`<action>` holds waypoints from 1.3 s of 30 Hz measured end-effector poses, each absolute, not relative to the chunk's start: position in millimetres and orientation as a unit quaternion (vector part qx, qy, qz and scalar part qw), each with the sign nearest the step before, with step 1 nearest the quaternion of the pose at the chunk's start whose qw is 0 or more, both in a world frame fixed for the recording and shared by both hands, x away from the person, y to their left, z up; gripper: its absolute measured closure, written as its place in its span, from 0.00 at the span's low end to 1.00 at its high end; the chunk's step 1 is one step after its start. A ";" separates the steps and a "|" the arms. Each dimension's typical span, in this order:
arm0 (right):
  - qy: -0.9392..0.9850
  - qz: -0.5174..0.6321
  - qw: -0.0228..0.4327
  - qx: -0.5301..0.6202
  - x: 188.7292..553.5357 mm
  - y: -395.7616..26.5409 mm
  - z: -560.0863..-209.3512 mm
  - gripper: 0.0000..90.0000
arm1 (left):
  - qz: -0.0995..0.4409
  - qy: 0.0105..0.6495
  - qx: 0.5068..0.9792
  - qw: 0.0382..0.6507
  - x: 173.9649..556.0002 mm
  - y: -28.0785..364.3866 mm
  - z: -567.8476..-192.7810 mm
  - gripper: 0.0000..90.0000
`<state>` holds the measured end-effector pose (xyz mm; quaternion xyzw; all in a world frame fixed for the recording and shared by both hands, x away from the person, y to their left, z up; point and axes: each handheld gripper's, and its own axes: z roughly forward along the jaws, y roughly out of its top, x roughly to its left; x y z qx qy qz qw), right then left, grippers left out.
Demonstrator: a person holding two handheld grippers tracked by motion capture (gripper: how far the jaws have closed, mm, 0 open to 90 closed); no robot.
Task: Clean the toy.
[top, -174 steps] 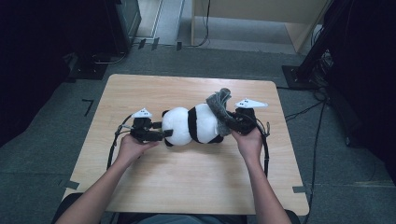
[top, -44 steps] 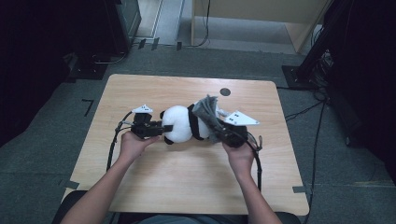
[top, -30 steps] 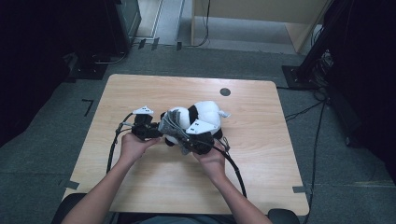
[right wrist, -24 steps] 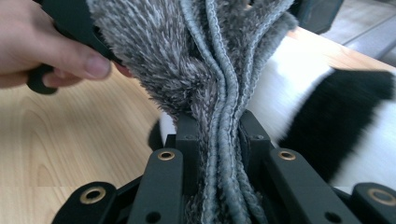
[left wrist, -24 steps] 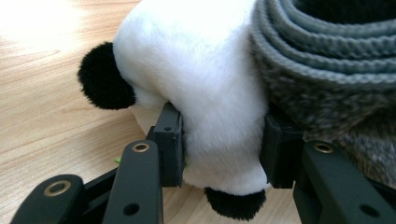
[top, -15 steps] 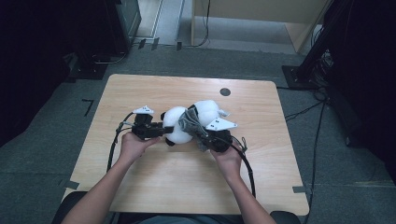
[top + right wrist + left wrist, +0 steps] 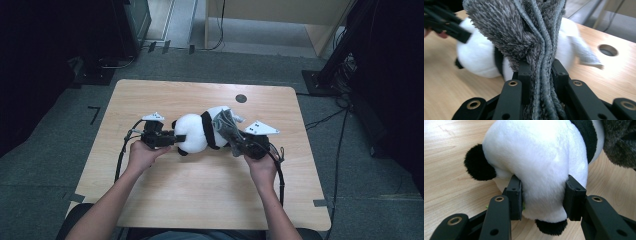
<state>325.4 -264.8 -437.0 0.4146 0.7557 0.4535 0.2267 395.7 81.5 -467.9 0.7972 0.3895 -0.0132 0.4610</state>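
Observation:
A black-and-white plush panda [image 7: 200,132] lies across the middle of the wooden table [image 7: 200,200]. My left gripper [image 7: 172,139] is shut on the panda's white head [image 7: 536,170], its jaws pressing in from both sides. A black ear [image 7: 476,166] sticks out to the left in the left gripper view. My right gripper [image 7: 240,142] is shut on a bunched grey fuzzy cloth [image 7: 534,45] that drapes against the panda's [image 7: 479,55] right end. The grey cloth [image 7: 227,125] rises from the right jaws onto the panda's body.
A round cable hole [image 7: 241,98] sits in the table near its far edge. Black cables [image 7: 122,150] trail from both grippers. Dark equipment and a wooden cabinet [image 7: 280,15] stand on the floor beyond the table.
The right gripper swung the grey cloth left over the panda, then drew back to the right with it. The left gripper has stayed clamped on the panda's head.

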 end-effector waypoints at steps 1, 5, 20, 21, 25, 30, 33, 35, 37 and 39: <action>0.753 0.454 0.226 0.420 327.2 -269.2 -438.2 0.83 | -0.013 0.388 0.798 0.461 395.7 81.5 -468.0 0.64; 0.745 0.450 0.214 0.444 333.3 -282.1 -444.4 0.83 | -0.012 0.388 0.798 0.461 395.7 81.5 -468.2 0.64; 0.717 0.480 0.206 0.461 330.6 -295.0 -430.9 0.84 | 0.000 0.379 0.799 0.467 394.8 82.7 -470.1 0.63; 0.717 0.488 0.208 0.452 327.7 -290.8 -425.4 0.84 | -0.001 0.380 0.799 0.467 394.8 82.4 -469.8 0.63; 0.736 0.504 0.205 0.403 316.1 -263.4 -412.1 0.84 | -0.003 0.380 0.799 0.466 394.9 82.2 -469.0 0.63; 0.777 0.496 0.175 0.344 309.0 -216.1 -418.2 0.84 | -0.007 0.381 0.799 0.466 394.7 81.7 -468.0 0.63; 0.804 0.485 0.142 0.315 305.4 -189.1 -430.4 0.84 | -0.007 0.381 0.799 0.465 394.8 81.9 -467.9 0.63; 0.821 0.475 0.116 0.295 302.7 -173.8 -439.5 0.84 | -0.007 0.381 0.799 0.465 394.7 81.8 -467.9 0.63; 0.836 0.462 0.098 0.279 300.9 -161.2 -448.6 0.84 | -0.008 0.382 0.799 0.465 394.7 81.7 -467.8 0.63; 0.848 0.445 0.088 0.273 301.3 -153.2 -456.5 0.84 | -0.008 0.382 0.799 0.464 394.5 81.6 -467.6 0.63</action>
